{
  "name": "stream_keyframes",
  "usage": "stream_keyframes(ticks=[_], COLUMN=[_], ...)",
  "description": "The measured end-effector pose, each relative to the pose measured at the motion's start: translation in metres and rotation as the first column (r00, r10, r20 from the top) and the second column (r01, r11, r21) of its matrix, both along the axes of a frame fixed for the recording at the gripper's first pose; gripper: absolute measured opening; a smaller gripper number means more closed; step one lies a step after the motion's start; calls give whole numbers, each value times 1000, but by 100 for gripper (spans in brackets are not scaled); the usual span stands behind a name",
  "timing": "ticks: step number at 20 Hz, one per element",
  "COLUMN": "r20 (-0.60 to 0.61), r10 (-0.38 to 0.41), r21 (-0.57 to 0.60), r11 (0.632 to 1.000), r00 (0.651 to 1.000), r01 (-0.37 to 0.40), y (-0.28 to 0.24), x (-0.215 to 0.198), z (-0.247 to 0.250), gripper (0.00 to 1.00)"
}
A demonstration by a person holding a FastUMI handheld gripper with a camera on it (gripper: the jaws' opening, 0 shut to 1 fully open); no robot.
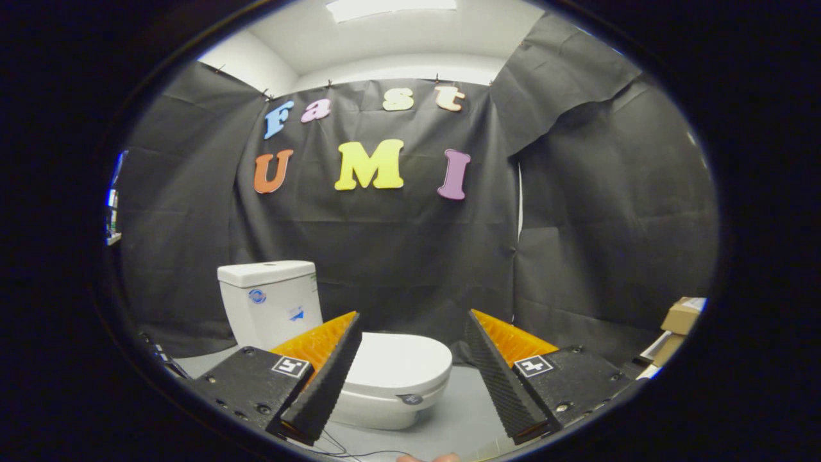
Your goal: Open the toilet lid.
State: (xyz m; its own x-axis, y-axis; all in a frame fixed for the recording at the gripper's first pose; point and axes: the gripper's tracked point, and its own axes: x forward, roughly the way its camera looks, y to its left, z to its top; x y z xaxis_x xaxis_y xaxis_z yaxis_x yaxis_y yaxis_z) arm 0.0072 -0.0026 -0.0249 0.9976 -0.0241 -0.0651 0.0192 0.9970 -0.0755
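Observation:
A white toilet stands on the grey floor ahead of me, its tank (pixel 269 301) against the black cloth wall. The white lid (pixel 401 362) lies flat and closed on the bowl, showing between my two fingers and reaching past the left one. My gripper (pixel 412 317) is open, fingers spread wide with nothing between them. It hovers short of the lid, well apart from it. The left finger (pixel 330 372) hides the lid's left part and the base of the tank.
Black cloth walls close in the booth behind and on both sides. Cardboard boxes (pixel 680 321) are stacked at the right by the wall. Grey floor (pixel 465 410) lies to the right of the bowl. A thin cable runs on the floor below the fingers.

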Motion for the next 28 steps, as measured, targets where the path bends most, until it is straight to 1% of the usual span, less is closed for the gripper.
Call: stream_keyframes(ticks=[5,9,11,14,16,18,21,23,25,28], r20=[-8,-36,-69,-105,-126,-174,-201,-258,-312,-342], r10=[-49,-71,-62,-28,-4,13,43,45,65,74], r21=[-14,55,79,103,144,188,262,311,384,470], r11=[999,996,995,994,989,982,965,949,921,877], r00=[999,997,996,994,992,985,979,965,948,937], r01=[48,73,68,39,23,20,11,39,64,103], y=[-2,8,13,17,20,22,23,18,17,9], x=[12,26,37,53,61,65,75,82,85,94], z=[-1,-6,-17,-28,-40,-60,-80,-103,-125,-150], gripper=[100,100,100,100,100,100,100,98,99,99])
